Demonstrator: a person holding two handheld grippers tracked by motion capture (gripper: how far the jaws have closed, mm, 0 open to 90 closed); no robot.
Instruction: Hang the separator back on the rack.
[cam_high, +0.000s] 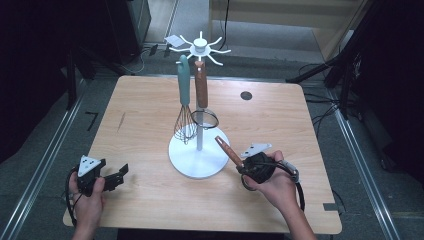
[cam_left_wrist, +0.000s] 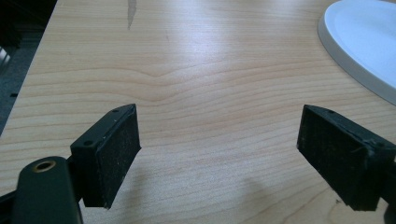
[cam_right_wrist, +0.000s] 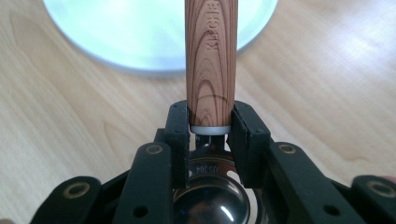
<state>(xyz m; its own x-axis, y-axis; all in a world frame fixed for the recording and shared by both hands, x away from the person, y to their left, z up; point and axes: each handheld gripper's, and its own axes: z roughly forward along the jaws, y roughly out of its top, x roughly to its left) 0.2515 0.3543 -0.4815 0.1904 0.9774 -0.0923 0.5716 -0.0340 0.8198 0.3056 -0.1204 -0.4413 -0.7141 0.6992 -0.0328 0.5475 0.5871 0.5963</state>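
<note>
The right gripper (cam_high: 246, 169) is pinching a spoon (cam_high: 228, 149) with a wood handle, right where the handle meets the shiny metal bowl (you can see the bowl tucked under the jaws in the right gripper view). The handle sticks up and away toward the rack (cam_high: 199, 107), which stands in the middle of the table (cam_high: 280, 115) on a round white base (cam_right_wrist: 93, 32). The spoon is just to the right of that base, on the near side. Two tools already hang from the rack: a whisk (cam_high: 185, 100) with a blue-green handle and a strainer (cam_high: 202, 95) with a wood handle. The job now looks like hanging the spoon up too. To do it well, keep the pinch firm so the spoon does not swing, lift it high, and bring the far tip of the handle to a free hook (cam_high: 220, 61) at the top. Go slowly near the whisk and strainer so nothing gets bumped. The left gripper (cam_high: 112, 176) rests at the near left of the table with its jaws spread wide and nothing between them.
</note>
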